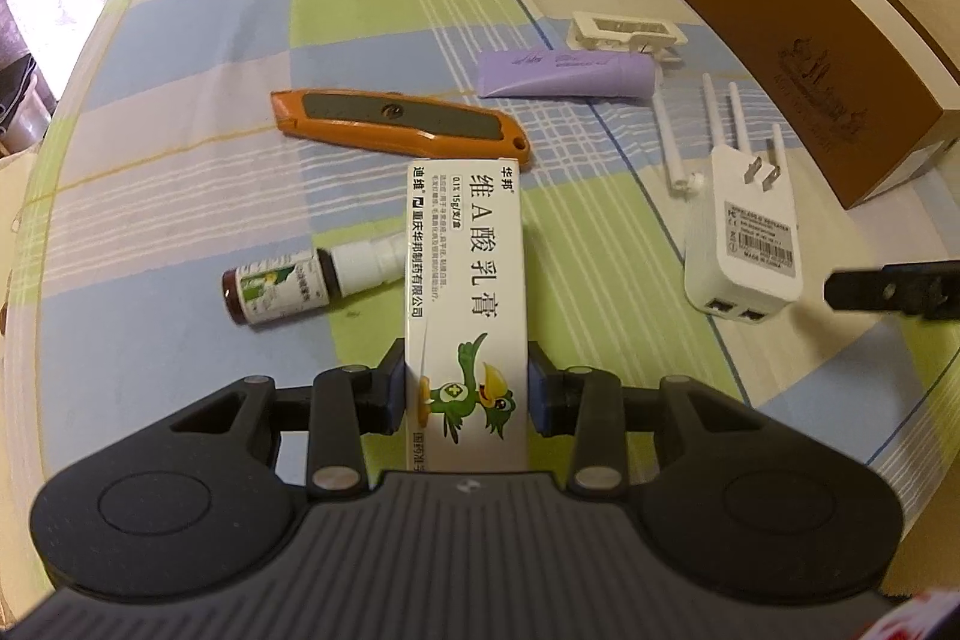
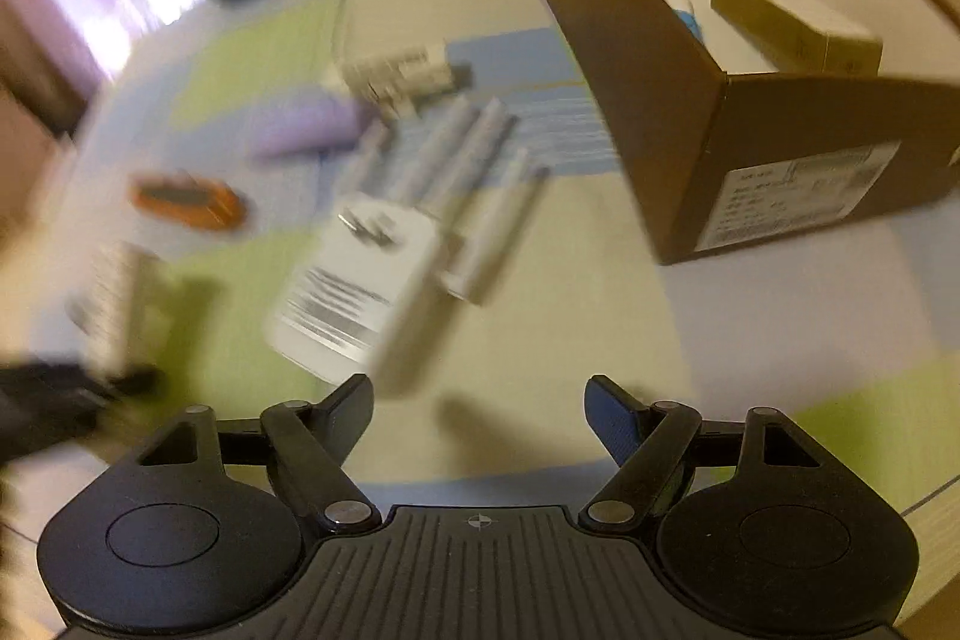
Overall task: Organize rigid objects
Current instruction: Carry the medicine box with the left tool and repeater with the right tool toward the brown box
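My left hand-held gripper [image 1: 468,388] is clamped on the ointment carton [image 1: 465,292], pads pressing its two long sides near the bird-printed end, so most of the carton sticks out ahead of the grip. My right hand-held gripper [image 2: 479,400] has its jaws spread wide with nothing between them; the right wrist view is smeared with motion.

I take the brown cardboard box [image 2: 690,112] as my landmark. It stands open, with a tan carton [image 2: 792,28] already inside. The white wifi extender [image 1: 744,250] lies just beside the box on the checked tablecloth [image 1: 180,100], and my empty gripper hovers near it. Farther from the box lie the purple tube [image 1: 567,73], the white clip [image 1: 624,31], the orange utility knife [image 1: 396,124] and the small brown spray bottle [image 1: 282,286].

My worries: the carton is thin card held at one end, so it may pivot or crush as I swing it toward the box, and its free end could catch the box wall. The extender's antennas [image 1: 714,112] point toward the box; a grab on them rather than the body could let it swing loose. With both hands heading for the box, the grippers could collide.
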Tool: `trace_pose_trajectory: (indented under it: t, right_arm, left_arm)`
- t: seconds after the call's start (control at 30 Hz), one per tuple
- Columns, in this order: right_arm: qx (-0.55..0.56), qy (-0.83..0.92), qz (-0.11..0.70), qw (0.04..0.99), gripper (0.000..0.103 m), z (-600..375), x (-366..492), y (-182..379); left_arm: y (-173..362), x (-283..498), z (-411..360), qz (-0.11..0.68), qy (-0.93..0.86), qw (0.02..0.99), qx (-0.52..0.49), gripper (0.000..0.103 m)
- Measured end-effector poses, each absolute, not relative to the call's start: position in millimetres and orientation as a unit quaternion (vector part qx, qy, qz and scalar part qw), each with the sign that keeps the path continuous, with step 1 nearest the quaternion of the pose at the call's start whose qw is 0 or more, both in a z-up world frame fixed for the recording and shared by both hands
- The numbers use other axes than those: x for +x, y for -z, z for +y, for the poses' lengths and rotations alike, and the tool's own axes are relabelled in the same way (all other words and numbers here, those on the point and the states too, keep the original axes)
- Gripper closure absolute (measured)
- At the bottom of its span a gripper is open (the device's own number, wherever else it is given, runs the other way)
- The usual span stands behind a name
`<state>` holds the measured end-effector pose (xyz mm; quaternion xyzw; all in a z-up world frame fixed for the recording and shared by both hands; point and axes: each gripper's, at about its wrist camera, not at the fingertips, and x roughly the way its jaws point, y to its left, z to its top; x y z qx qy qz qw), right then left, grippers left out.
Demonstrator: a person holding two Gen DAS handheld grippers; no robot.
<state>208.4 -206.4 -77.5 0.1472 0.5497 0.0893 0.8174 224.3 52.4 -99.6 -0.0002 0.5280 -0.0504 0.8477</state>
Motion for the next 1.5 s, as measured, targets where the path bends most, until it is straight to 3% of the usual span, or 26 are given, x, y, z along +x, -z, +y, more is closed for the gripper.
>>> trace_pose_trajectory:
  t: [0.47,0.53,0.77,1.37,1.5]
  right_arm:
    - [0.164,-0.046,0.553,0.816,0.028,-158.7,246.0,103.7]
    - [0.157,-0.07,0.549,0.818,0.043,-161.9,242.6,101.2]
    - [0.076,-0.11,0.57,0.811,0.049,-184.5,224.4,89.9]
    - [0.004,-0.097,0.545,0.833,0.045,-176.8,225.5,101.0]
    - [-0.008,-0.103,0.537,0.837,0.05,-176.9,224.4,101.1]
  left_arm:
    - [102.5,237.1,45.1,0.534,0.066,0.843,0.01,0.069]
    - [103.5,236.4,44.2,0.537,0.068,0.841,0.01,0.069]
    - [106.6,237.5,40.1,0.551,0.072,0.832,0.011,0.069]
    - [104.2,237.4,31.1,0.55,0.073,0.831,0.028,0.069]
    - [102.7,236.7,30.8,0.548,0.069,0.833,0.029,0.069]
